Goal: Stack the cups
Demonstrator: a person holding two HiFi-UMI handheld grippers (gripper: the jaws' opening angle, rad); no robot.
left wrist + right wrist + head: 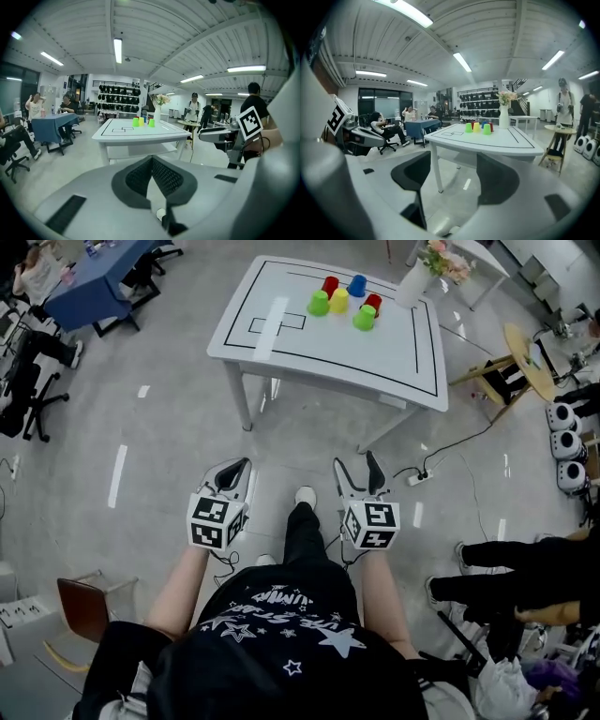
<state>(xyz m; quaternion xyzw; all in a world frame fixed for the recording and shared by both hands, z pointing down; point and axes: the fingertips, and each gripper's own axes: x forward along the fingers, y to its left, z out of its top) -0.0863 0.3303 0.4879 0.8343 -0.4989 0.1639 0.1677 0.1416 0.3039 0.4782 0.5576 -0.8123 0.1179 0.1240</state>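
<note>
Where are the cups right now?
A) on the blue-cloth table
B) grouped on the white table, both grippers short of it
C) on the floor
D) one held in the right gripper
B: the cups stand grouped on the white table, with the left gripper and right gripper short of it and nothing between their fingers.

You have open floor (187, 446) up to the white table (328, 357); its near half lies bare. The cups (345, 301) crowd the far edge just beside a vase (412, 285); a power strip (417, 478) lies at your right.

Smooth plastic cups (339, 301) stand on a glossy white table (309, 351).
</note>
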